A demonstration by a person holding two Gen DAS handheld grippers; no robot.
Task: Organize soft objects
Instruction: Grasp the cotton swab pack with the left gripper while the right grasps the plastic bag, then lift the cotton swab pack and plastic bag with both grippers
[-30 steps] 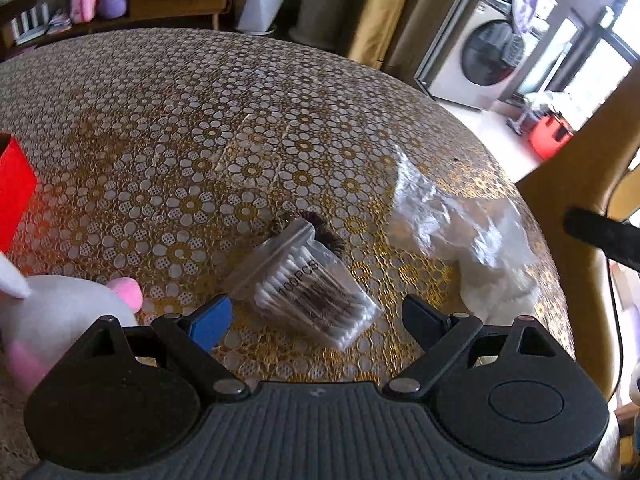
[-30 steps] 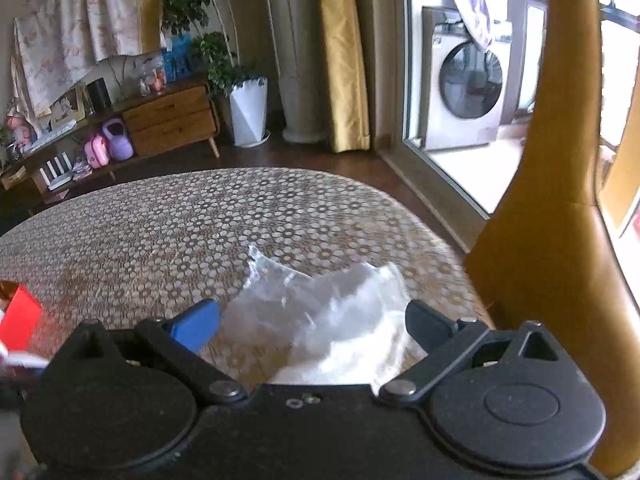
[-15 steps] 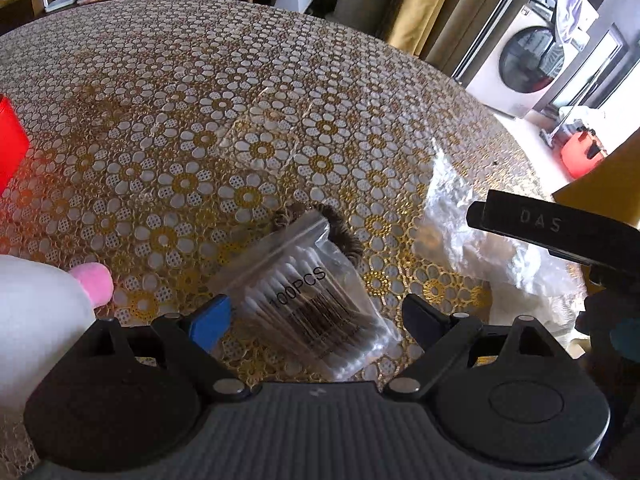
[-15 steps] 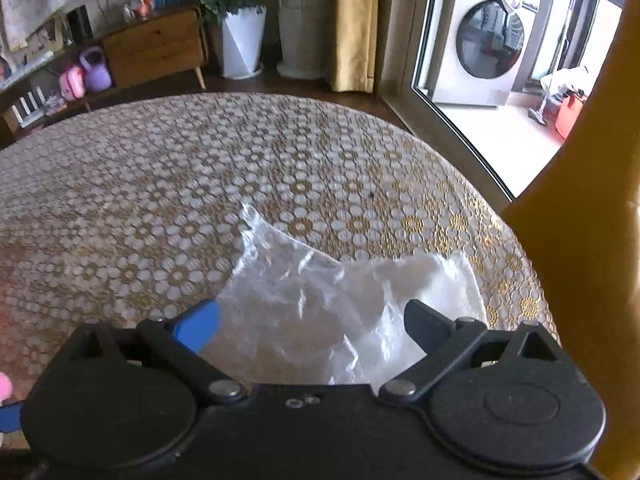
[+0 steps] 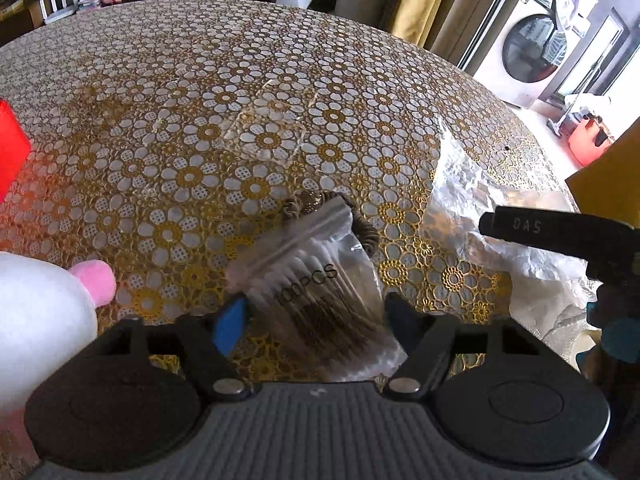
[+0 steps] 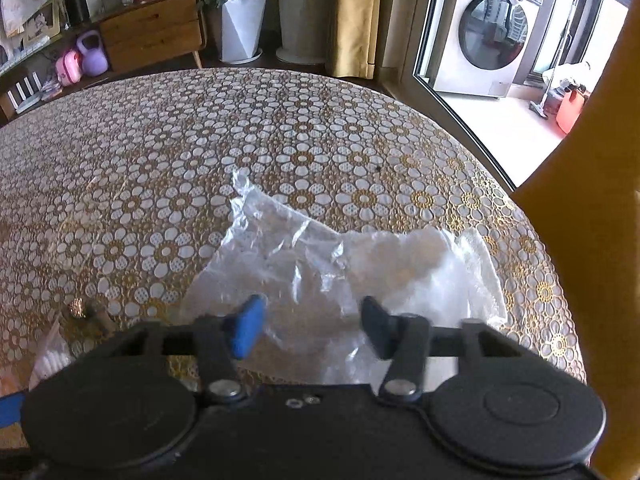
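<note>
Grasp step: my L gripper [image 5: 312, 320] jaws closing round swab pack [image 5: 320, 300], R gripper [image 6: 312, 328] closing on plastic bag [image 6: 340, 264], neither clamped yet; next I finish both pinches, lift.

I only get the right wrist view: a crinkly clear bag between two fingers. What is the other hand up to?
Observer: The left gripper has just been closing its jaws around a zip bag of cotton swabs; whether it pinches yet, I cannot tell.
Operator: Any writing on it?
Observer: Yes, 100PCS.
Operator: Anything soft nearby?
Observer: A white plush toy with a pink part lies beside that gripper.
</note>
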